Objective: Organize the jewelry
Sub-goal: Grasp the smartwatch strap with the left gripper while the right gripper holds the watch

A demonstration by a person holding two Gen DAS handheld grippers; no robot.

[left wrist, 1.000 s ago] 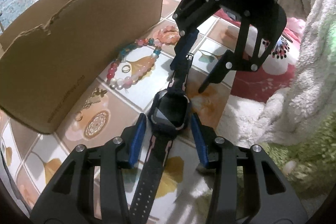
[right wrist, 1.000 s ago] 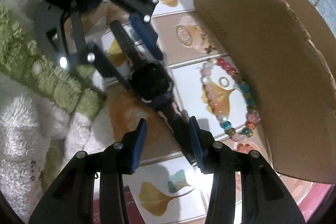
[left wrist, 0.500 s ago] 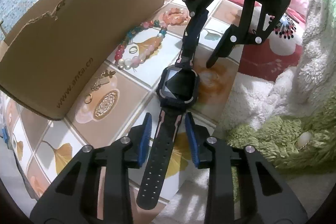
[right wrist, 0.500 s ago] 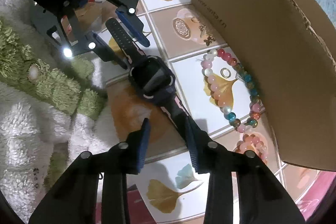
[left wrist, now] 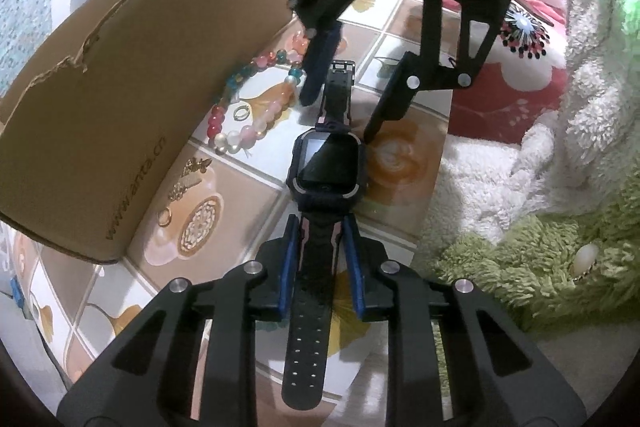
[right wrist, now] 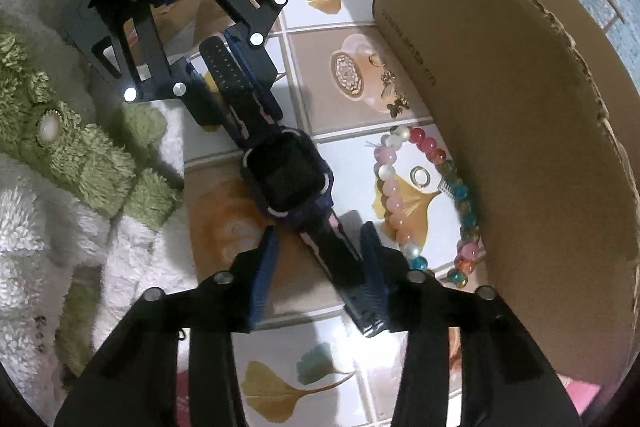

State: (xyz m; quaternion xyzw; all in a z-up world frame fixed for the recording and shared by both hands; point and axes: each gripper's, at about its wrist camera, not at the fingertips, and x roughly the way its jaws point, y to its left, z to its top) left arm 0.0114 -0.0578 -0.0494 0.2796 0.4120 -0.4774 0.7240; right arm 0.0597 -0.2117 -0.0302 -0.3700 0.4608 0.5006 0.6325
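Lying flat along the right edge of a tile-patterned mat, a dark smartwatch stretches between two hand-held grippers. Going left to right in the left wrist view: a torn cardboard box stands on the mat's left side; against its wall sit a small gold charm, a ring and a beaded bracelet, apparently gathered there already. Next comes the watch, well apart from the box. The left gripper straddles the holed strap just below the watch face, its blue pads closing in and touching or nearly touching the strap's edges, probably to pick it up. The right gripper hovers over the buckle strap at the far end, its jaws opening with the strap between them and not pressing on it, seemingly letting go so one hand can carry it. Beyond the mat's right edge lie fluffy white and green blankets.
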